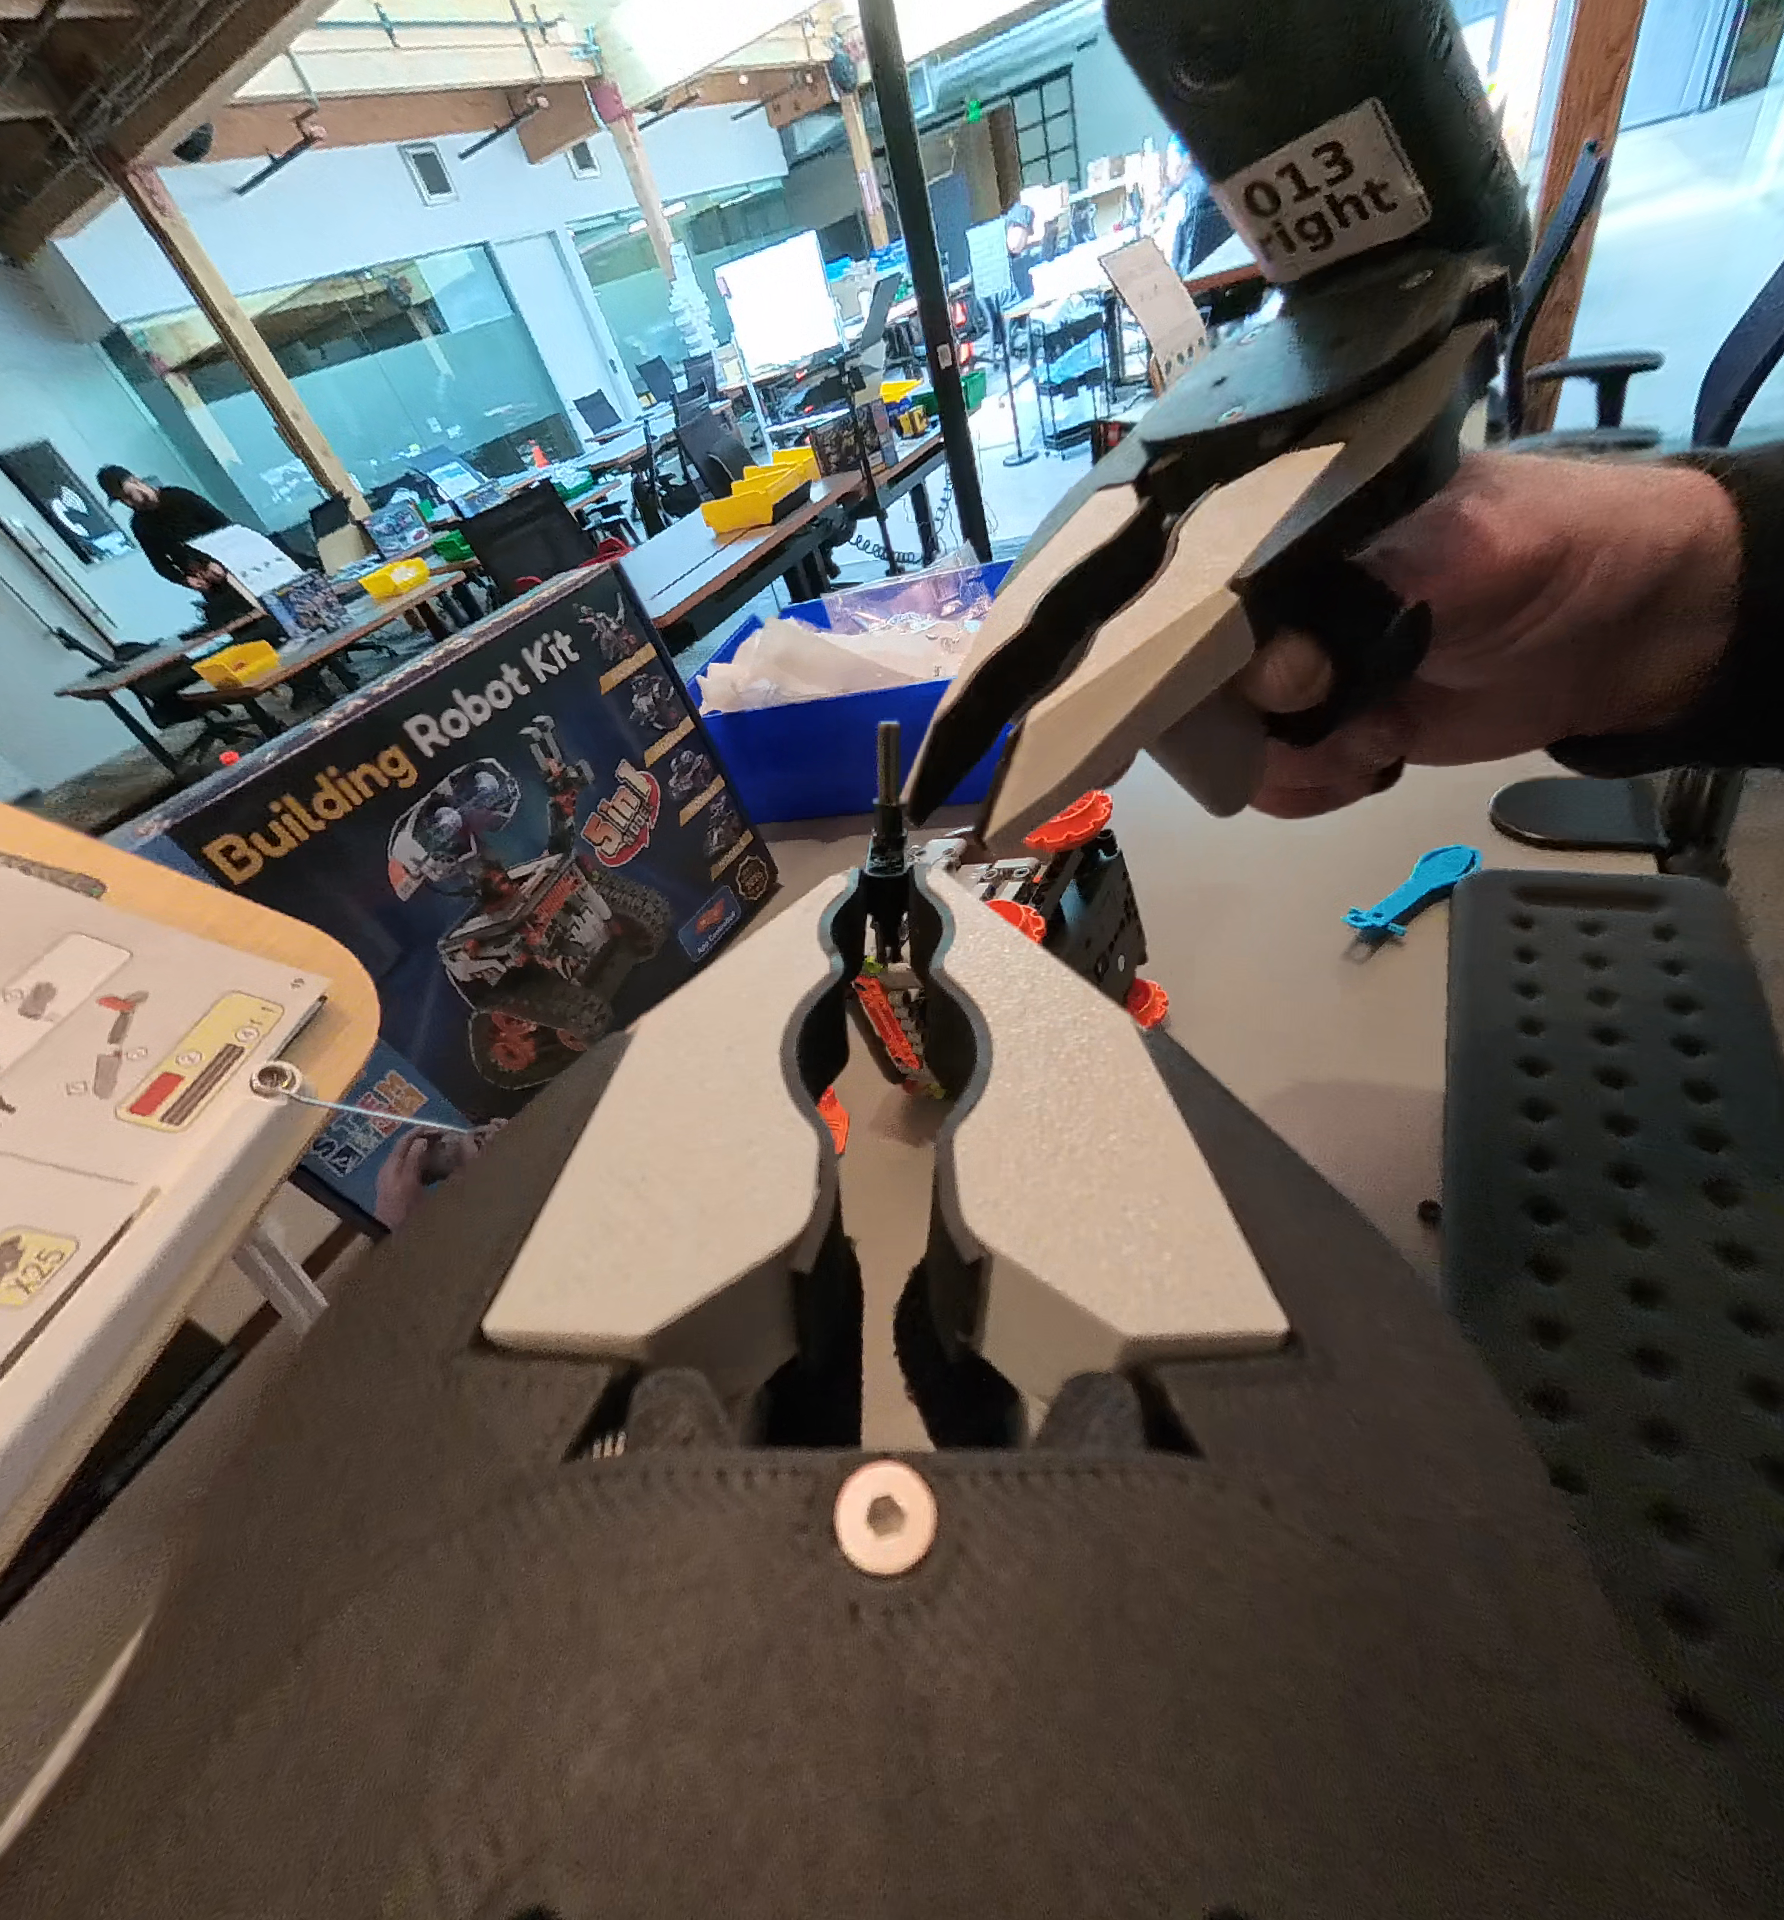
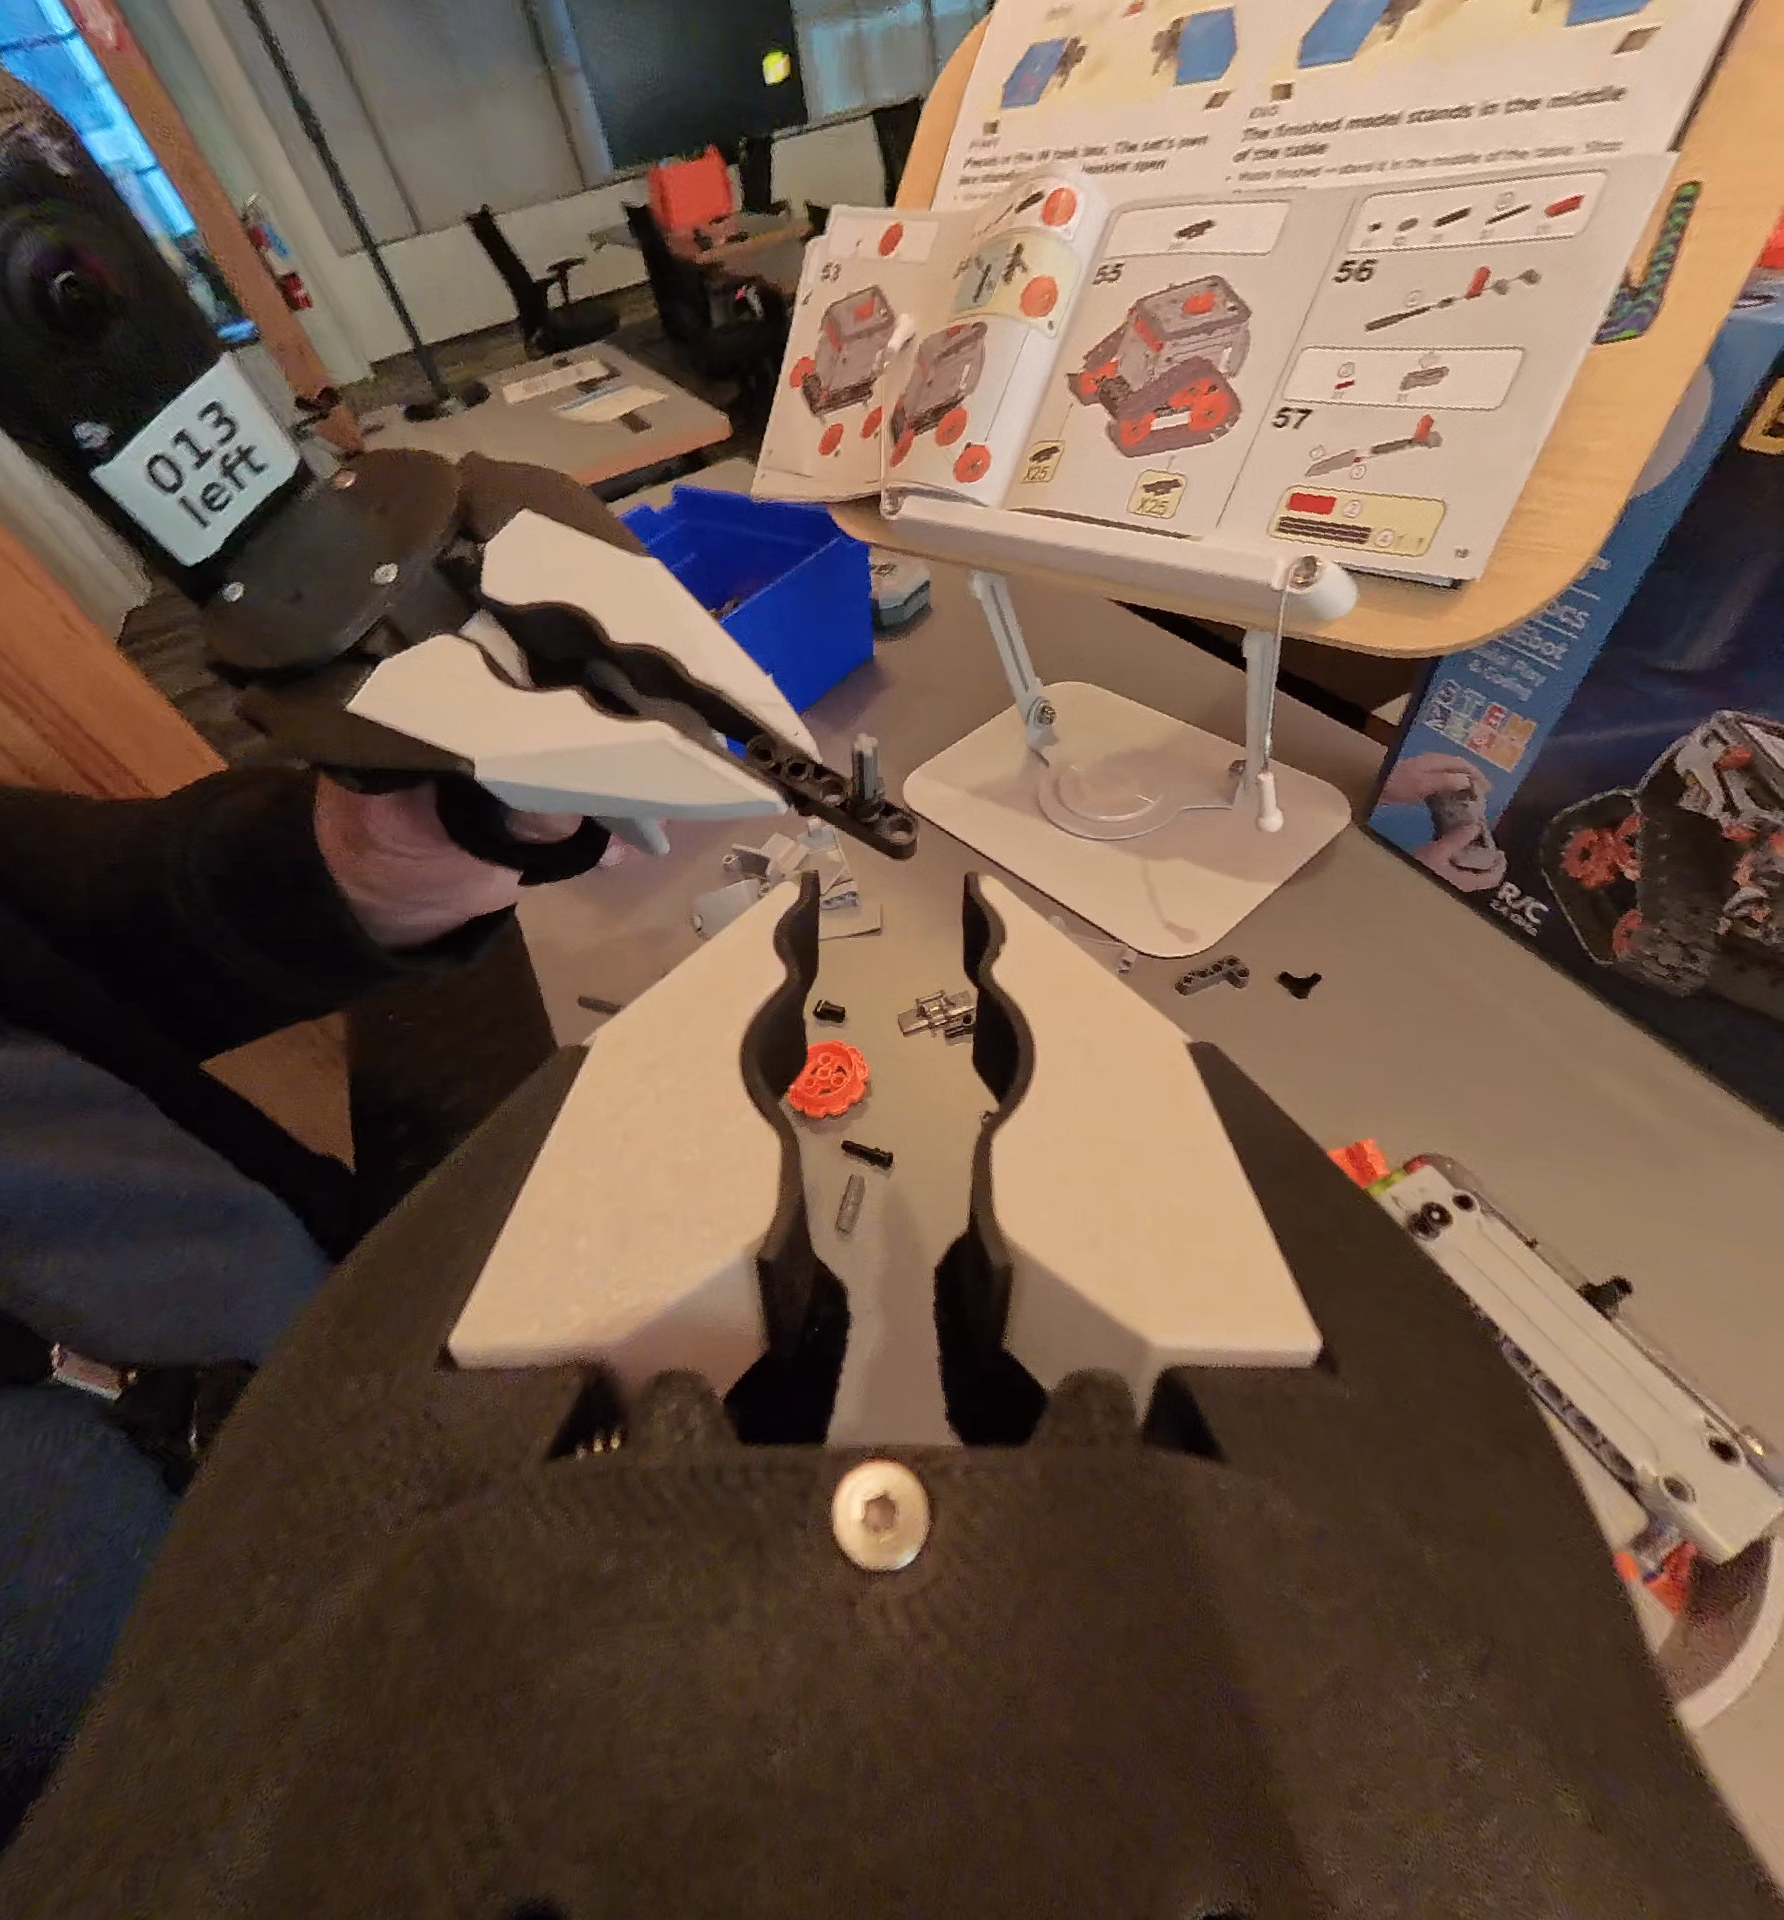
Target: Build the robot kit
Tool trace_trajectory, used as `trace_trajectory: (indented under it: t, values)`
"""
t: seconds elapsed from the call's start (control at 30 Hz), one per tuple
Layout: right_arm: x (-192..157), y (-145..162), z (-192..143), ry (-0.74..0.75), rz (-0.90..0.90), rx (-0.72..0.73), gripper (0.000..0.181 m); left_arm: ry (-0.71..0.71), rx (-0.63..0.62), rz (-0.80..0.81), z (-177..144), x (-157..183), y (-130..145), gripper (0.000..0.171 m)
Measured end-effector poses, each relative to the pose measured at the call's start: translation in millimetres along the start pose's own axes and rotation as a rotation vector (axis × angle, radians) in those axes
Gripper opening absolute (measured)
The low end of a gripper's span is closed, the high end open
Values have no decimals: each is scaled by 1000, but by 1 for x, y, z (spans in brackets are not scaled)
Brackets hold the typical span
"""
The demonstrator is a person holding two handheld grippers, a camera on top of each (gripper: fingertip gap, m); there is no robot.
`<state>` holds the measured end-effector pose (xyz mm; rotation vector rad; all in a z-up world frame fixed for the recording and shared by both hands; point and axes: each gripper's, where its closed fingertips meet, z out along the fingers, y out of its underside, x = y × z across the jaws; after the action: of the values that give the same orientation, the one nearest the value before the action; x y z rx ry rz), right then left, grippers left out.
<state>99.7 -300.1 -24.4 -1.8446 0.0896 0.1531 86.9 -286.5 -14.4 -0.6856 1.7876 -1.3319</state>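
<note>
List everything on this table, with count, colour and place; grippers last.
beam with axle: one, black, clamped in left gripper
gear: one, orange, on the table between right gripper's fingers
small pins: several, black and grey, near gear
model: one, white and orange, table's right side
bin: one, blue, behind left gripper
booklet: one, white, on stand
kit box: one, dark blue, beside stand
left gripper: shut on beam
right gripper: open, empty
</note>
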Motion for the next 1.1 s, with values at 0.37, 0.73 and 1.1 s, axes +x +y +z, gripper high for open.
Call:
trace_trajectory:
  t: [0.37, 0.73, 1.1]
  values:
    - [6, 6, 4, 138, -92, 9, 15, -34, -34, 120, 15, 10, 0, 6]
    - [13, 1, 12, 115, -94, 16, 12, -88, -13, 125, 15, 0, 0, 6]
    - [17, 0, 18, 86, -110, 15, 7, -92, 39, 49, 14, -7, 0, 8]
